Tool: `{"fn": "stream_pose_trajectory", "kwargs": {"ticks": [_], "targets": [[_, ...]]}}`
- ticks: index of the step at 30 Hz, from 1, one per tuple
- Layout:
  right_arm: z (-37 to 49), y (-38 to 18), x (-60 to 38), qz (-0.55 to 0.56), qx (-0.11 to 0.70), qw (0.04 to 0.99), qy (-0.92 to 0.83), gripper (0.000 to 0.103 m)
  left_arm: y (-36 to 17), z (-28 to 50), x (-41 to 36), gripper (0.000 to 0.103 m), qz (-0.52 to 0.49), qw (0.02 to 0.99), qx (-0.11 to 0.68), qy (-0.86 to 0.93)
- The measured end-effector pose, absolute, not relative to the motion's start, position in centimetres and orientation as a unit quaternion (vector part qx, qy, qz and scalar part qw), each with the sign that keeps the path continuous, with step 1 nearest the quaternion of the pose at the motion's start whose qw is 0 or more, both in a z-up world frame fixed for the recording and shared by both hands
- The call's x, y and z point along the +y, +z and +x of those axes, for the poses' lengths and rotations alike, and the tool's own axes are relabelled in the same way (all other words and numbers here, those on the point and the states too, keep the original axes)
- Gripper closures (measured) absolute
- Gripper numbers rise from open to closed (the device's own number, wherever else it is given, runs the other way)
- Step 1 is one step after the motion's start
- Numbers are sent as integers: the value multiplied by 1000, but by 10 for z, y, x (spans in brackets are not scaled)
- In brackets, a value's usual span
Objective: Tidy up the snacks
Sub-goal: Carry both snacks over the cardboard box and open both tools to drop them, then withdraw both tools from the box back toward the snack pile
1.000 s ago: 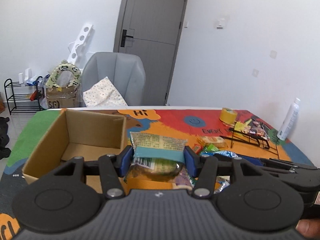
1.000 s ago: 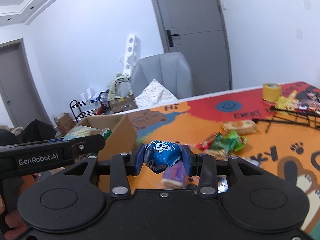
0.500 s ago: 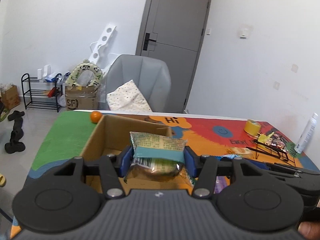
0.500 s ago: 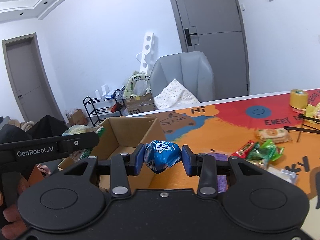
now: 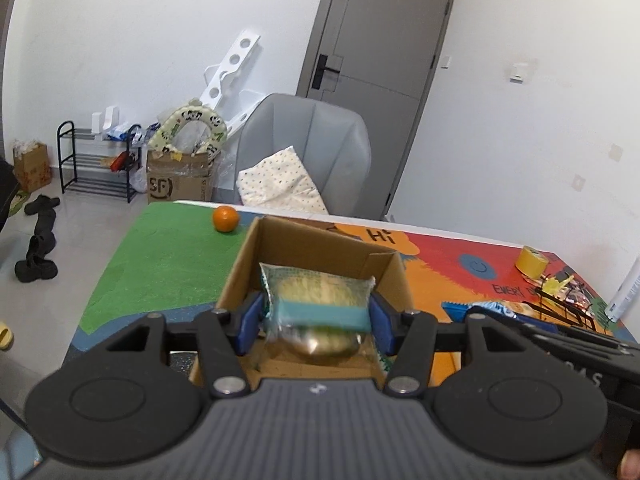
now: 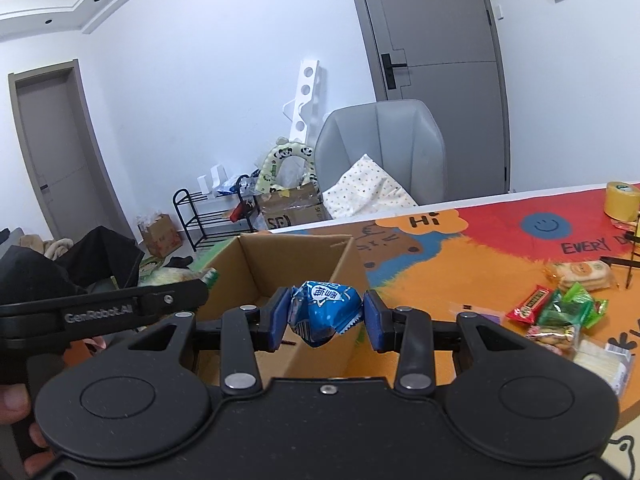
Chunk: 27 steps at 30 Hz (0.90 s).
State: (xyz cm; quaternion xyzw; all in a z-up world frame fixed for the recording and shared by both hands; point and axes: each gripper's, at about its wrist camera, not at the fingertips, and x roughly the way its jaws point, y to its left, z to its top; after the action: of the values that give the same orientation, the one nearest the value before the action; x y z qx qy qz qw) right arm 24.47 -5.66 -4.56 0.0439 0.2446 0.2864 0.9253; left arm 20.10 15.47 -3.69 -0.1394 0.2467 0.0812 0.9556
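The left tool (image 5: pixel 316 326) grips a bread packet (image 5: pixel 316 304), held above the open cardboard box (image 5: pixel 280 240) just ahead of it. The right tool (image 6: pixel 326 318) clamps a blue candy bag (image 6: pixel 324 310) over the same box's near right corner, with loose snacks (image 6: pixel 560 308) on the desk (image 6: pixel 480 264) to its right.

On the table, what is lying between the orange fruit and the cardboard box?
Nothing: in the left wrist view only bare green mat separates the orange from the cardboard box.
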Motion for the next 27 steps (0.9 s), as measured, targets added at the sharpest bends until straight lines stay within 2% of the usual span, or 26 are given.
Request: {"fn": "stream_pose_trajectory", "kwargs": {"ticks": [9, 13, 17, 20, 23, 27], "targets": [[250, -44, -27, 37, 250, 923, 291, 65, -32, 185, 173, 46, -149, 957, 236, 78], [253, -45, -18, 40, 255, 921, 292, 64, -29, 170, 184, 36, -153, 956, 238, 80], [251, -45, -12, 40, 250, 923, 290, 49, -28, 158, 193, 24, -154, 955, 234, 95], [247, -44, -10, 35, 245, 922, 297, 46, -28, 152, 198, 16, -156, 956, 228, 98], [241, -41, -12, 33, 237, 927, 289, 30, -28, 149, 200, 11, -159, 954, 231, 108], [235, -41, -24, 37, 233, 930, 282, 15, -29, 146, 198, 10, -178, 946, 242, 118]]}}
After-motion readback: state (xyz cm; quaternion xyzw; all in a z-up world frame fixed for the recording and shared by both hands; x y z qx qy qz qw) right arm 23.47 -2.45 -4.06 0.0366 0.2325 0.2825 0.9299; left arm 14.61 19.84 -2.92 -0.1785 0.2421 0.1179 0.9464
